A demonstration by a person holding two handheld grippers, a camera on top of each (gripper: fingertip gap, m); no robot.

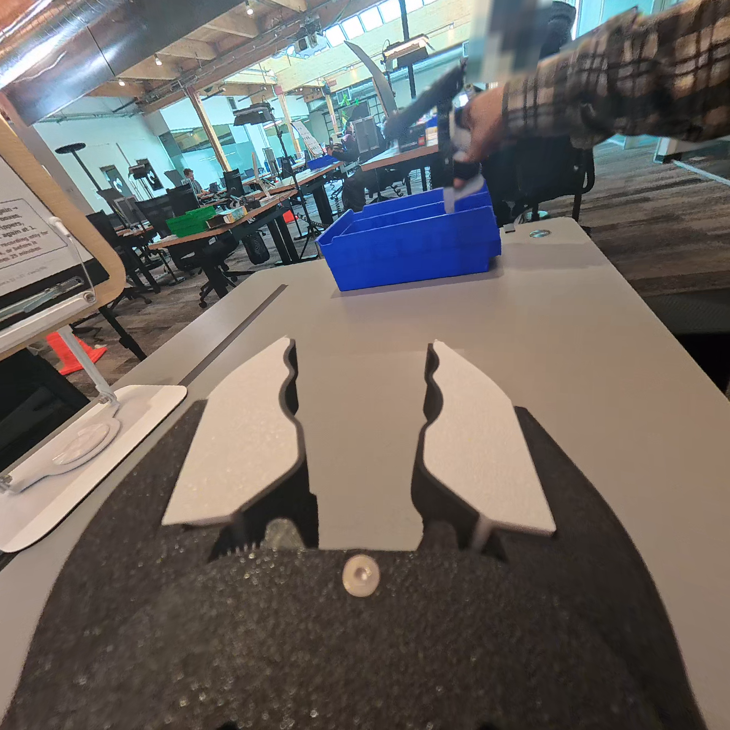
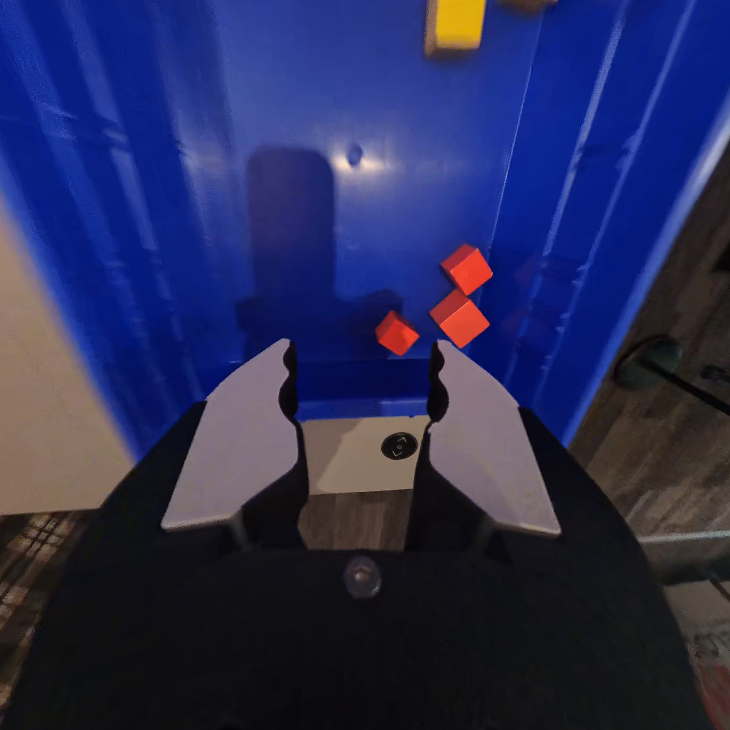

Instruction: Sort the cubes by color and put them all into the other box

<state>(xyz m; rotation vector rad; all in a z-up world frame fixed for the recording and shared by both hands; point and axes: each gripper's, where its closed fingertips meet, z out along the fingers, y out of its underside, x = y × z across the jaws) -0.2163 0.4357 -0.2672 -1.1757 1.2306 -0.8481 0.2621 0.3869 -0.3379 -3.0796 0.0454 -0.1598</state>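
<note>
Red cubes, three of them (image 2: 460, 318), lie close together on the floor of the blue box (image 2: 276, 118) under your right gripper (image 2: 361, 347), its fingers spread and empty. Your left gripper (image 1: 361, 345) hovers low over the grey surface (image 1: 513, 335), fingers spread, well short of the blue boxes (image 1: 411, 249).

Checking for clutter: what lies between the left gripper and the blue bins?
Only bare grey table between left gripper and blue bins, per left wrist view.

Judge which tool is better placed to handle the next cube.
Right. The right tool hangs open over the blue box, just short of three red cubes. The left tool rests open on the grey table, well short of the boxes.
</note>
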